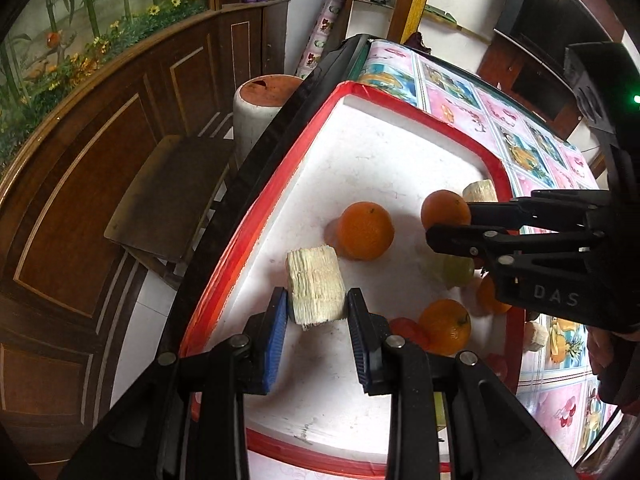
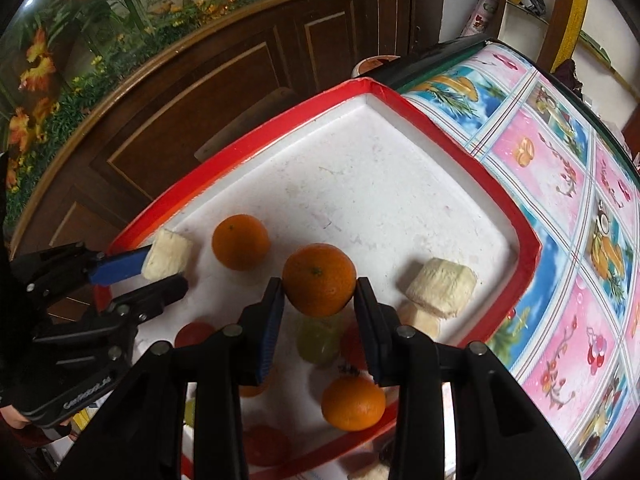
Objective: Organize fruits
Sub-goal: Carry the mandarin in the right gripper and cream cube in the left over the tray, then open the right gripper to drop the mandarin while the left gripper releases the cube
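Observation:
A white foam tray with a red rim [image 1: 490,160] [image 2: 524,236] holds the fruit. In the left wrist view my left gripper [image 1: 318,306] is shut on a pale ribbed chunk [image 1: 316,284] near the tray's left rim. It shows at the left of the right wrist view as the left gripper [image 2: 160,272] with the chunk [image 2: 168,258]. My right gripper [image 2: 319,296] is shut on an orange [image 2: 319,278], held over a green fruit [image 2: 318,340]. The left wrist view also has the right gripper [image 1: 448,224] and its orange [image 1: 444,208].
Loose in the tray lie two more oranges [image 2: 240,242] [image 2: 353,402], another pale chunk [image 2: 442,286] and red fruits [image 2: 194,334]. The tray sits on a fruit-print tablecloth [image 2: 560,184]. A wooden cabinet [image 1: 100,208], a stool [image 1: 168,196] and a white cylinder [image 1: 260,112] stand beyond the table's edge.

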The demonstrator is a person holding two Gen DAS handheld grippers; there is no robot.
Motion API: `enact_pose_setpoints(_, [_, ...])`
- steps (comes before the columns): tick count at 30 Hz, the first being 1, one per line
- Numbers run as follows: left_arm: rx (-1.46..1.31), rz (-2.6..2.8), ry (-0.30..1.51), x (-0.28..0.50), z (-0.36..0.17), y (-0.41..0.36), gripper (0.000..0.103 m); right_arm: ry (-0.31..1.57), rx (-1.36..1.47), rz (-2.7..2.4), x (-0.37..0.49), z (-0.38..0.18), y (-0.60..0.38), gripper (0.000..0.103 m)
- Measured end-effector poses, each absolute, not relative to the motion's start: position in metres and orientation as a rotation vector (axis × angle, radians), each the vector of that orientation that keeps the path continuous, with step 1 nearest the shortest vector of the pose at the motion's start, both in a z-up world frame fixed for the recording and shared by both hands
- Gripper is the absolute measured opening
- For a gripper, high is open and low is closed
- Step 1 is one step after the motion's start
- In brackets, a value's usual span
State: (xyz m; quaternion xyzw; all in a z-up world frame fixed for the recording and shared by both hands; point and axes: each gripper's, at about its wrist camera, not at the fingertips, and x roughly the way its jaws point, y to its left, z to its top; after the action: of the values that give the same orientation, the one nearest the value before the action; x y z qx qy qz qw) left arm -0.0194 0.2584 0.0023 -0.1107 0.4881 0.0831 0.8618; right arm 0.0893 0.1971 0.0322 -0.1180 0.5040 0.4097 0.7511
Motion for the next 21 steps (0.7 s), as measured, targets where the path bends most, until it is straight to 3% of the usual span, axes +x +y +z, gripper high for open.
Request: enact_pose_setpoints(21, [-0.261,0.173,1.029,-0.019,-0.002,0.260,0.032,1.139,-0.280,0.876,0.090,0.020,0.210,0.039])
